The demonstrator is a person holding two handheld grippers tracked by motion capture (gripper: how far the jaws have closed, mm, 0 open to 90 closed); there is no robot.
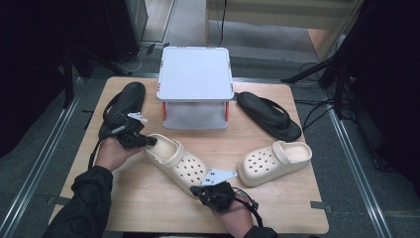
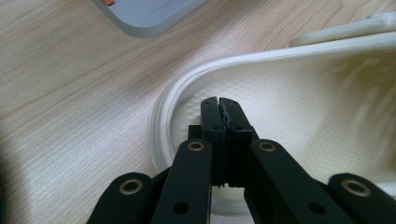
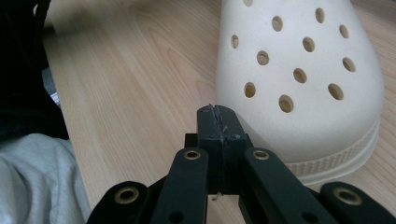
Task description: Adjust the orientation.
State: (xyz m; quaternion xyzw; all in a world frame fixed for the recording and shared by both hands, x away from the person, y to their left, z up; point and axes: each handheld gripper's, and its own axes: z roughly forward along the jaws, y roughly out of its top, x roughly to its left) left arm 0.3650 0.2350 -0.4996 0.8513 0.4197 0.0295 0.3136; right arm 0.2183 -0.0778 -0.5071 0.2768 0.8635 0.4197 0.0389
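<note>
Lying diagonally near the middle of the wooden table (image 1: 148, 198), a cream clog (image 1: 177, 162), heel end toward the upper left, toe end toward the lower right. Resting at its heel end, the left gripper (image 1: 150, 142), jaws pressed together with nothing between them, tips sitting over the rim of the heel opening; in the left gripper view, the closed left gripper (image 2: 220, 108) pointing into the clog (image 2: 299, 116), over its textured footbed. Sitting just beside the perforated toe, the right gripper (image 1: 195, 190), jaws likewise pressed together and gripping nothing; in the right gripper view, the closed right gripper (image 3: 215, 116) standing right next to the rounded toe of the clog (image 3: 303, 70), contact too close to tell. Lying well apart to the right, a second cream clog (image 1: 272, 161). Standing at the far middle of the table, a grey box (image 1: 195, 74) with orange clips. Lying to its left, a black shoe (image 1: 124, 104); to its right, a black flip-flop (image 1: 270, 115).
</note>
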